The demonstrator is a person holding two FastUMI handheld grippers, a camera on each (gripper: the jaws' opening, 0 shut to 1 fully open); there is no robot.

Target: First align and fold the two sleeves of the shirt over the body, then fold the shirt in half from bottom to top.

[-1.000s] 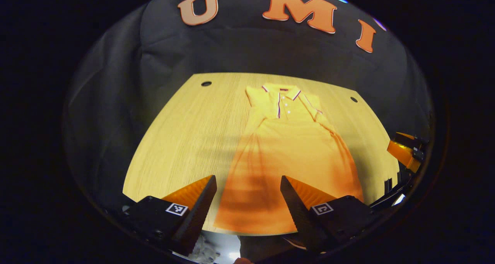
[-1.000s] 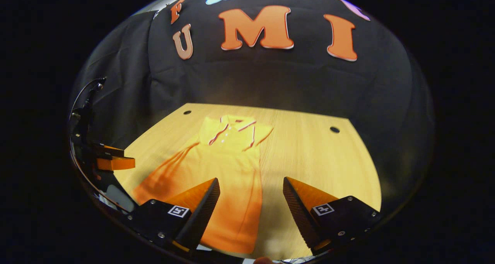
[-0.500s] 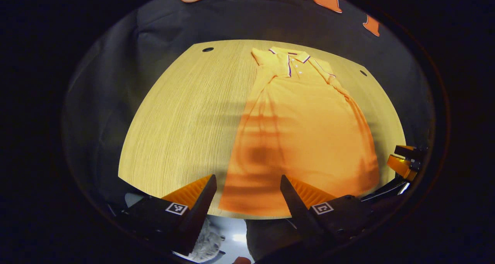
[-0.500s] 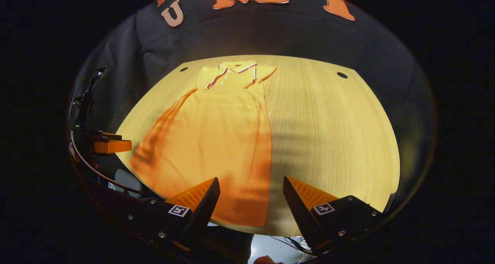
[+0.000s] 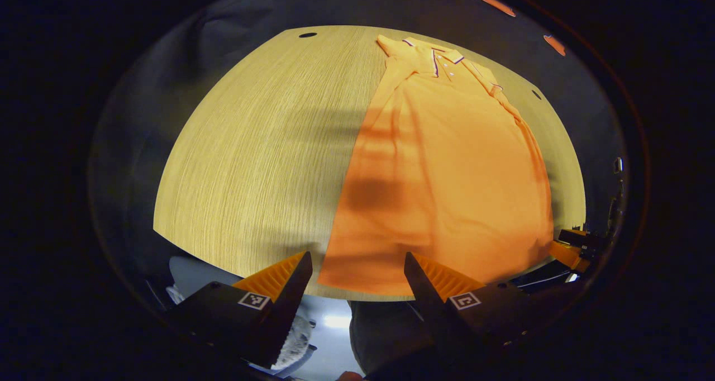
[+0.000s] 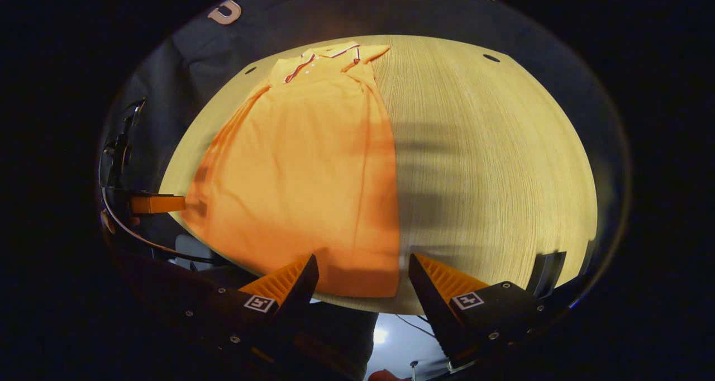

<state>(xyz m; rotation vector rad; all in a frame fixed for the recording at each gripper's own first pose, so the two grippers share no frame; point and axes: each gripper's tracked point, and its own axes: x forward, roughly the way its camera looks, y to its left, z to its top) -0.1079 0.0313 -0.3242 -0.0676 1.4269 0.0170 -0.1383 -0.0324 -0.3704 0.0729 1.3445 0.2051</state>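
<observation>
An orange polo shirt (image 5: 447, 168) lies flat on the wooden table (image 5: 257, 146), collar at the far end and both sleeves folded in over the body. My left gripper (image 5: 357, 261) hangs open just above the shirt's near left hem corner, with nothing between its fingers. In the right gripper view the same shirt (image 6: 307, 163) fills the table's left half, and my right gripper (image 6: 363, 261) stands open over its near right hem corner. The right gripper (image 5: 572, 247) also shows at the right edge of the left gripper view, and the left gripper (image 6: 156, 203) shows at the left edge of the right gripper view.
The table's near edge (image 6: 357, 305) runs just beneath both grippers, with floor below it. Small round holes (image 5: 307, 34) (image 6: 491, 58) mark the table's far corners. Bare wood (image 6: 491, 163) lies on either side of the shirt. Black cloth walls the back.
Both grippers have tilted down and drawn back toward the table's near edge, so the shirt's hem now sits right between their fingers. The shirt has not moved. Both stay open.
</observation>
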